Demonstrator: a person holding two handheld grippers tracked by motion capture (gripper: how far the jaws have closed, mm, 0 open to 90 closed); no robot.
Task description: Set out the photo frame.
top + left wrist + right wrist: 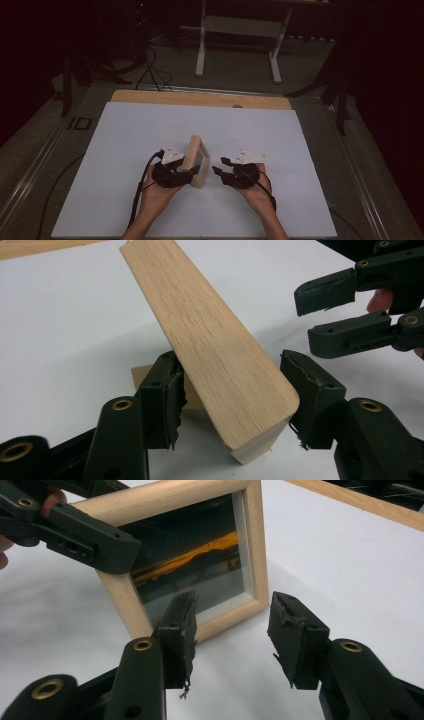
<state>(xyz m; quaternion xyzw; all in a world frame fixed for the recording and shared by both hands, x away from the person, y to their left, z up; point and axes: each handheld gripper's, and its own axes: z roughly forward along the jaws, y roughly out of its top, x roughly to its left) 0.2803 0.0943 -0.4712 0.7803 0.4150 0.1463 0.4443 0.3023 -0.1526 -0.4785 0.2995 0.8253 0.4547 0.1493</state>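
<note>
- Wooden picture frame (196, 160) standing upright on edge near middle of white table sheet (125, 150), long axis running away from person, glass face turned toward right gripper (220, 167).
- Left gripper (230, 390) straddling frame's near end, jaws spread, one pad touching.
- Right gripper just beside frame, jaws apart, holding nothing.
</note>
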